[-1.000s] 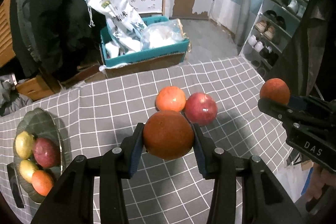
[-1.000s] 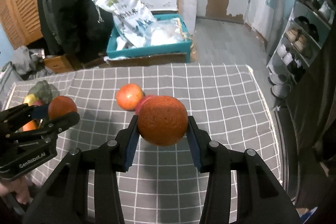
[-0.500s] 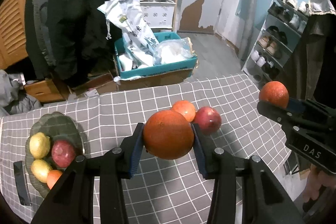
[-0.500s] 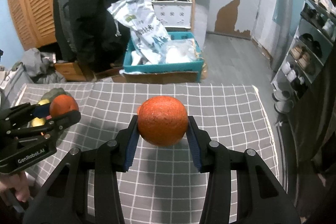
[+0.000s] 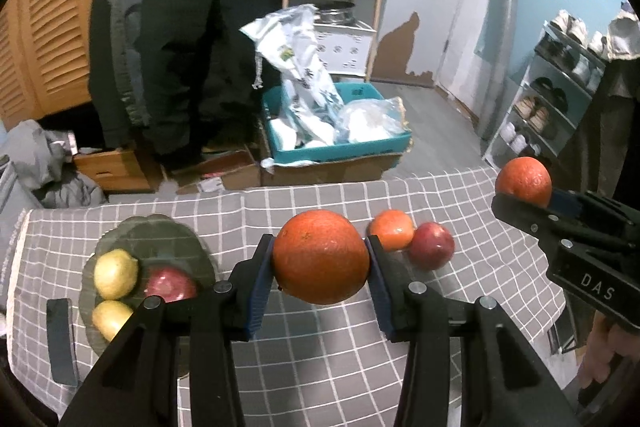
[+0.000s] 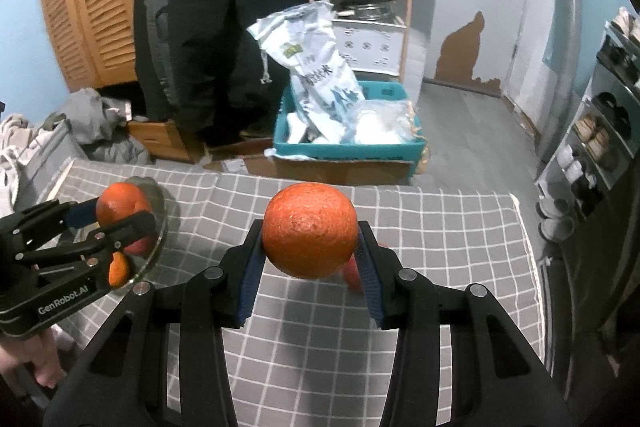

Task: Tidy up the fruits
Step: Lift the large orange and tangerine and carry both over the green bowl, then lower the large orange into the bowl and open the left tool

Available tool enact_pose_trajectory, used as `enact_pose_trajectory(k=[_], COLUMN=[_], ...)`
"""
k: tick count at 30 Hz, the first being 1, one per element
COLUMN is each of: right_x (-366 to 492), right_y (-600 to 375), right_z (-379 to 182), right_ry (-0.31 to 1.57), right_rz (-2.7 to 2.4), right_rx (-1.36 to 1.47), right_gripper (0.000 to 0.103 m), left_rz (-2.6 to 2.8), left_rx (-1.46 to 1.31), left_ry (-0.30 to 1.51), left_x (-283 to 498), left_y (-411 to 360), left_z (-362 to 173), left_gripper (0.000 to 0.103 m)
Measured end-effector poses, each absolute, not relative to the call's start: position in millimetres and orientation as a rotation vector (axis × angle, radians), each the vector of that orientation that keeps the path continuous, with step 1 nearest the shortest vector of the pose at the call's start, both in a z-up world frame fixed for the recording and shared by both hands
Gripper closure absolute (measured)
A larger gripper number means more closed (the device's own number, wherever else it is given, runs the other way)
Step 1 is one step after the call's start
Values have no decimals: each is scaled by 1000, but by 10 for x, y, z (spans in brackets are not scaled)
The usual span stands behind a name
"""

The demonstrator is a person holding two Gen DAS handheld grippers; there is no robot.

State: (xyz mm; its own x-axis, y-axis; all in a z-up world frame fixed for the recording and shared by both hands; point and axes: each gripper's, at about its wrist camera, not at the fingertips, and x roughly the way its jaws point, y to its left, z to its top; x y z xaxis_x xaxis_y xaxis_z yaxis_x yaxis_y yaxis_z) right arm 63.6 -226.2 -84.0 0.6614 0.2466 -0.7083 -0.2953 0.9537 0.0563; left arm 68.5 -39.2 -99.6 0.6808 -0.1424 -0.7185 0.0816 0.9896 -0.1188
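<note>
Above the grey checked tablecloth [image 5: 320, 359], two oranges carried clear of the surface, one per tool. Left gripper [image 5: 321, 269] clamped across the widest part of a large orange [image 5: 321, 255], blue pads pressed to opposite flanks, nothing else between the jaws. Right gripper [image 6: 310, 259] closed the same way on a second orange [image 6: 310, 235], seen also at the right edge of the left wrist view, riding on its dark finger.

Off to the left on the cloth, a glass plate [image 5: 156, 227] with two yellow fruits [image 5: 115, 273] and a red apple [image 5: 170, 285] already in it. Near the middle of the cloth, a smaller orange [image 5: 391, 229] and a second red apple [image 5: 432, 245], touching each other, not yet gathered.

Judging by look: firm, round, moderately heavy for its bulk, with pebbled rind that gives the pads fair purchase. Unlikely to crush under this grip, though likely to roll the moment it is released, so best lowered right down into a gap among the plate's fruit before letting go. Best held at the equator, as now; a hold nearer either end would tend to squeeze it out. Apples smoother and probably more slippery, also prone to bruising, so a gentler squeeze across the middle
</note>
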Motion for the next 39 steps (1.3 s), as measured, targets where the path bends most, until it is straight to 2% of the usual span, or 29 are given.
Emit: enact_pose_trajectory(k=[22, 39], right_x=[867, 1124], right_y=[-1203, -364], right_z=[-821, -1195], right_ry=[810, 893], right_rz=[468, 575], right_rx=[-92, -128], right_gripper=[60, 60], left_rz=[65, 190], left_rx=[-168, -232], left_ry=[805, 879], left_x=[615, 658], left_y=[697, 1454], left_z=[-1047, -1453], left_gripper=[58, 58])
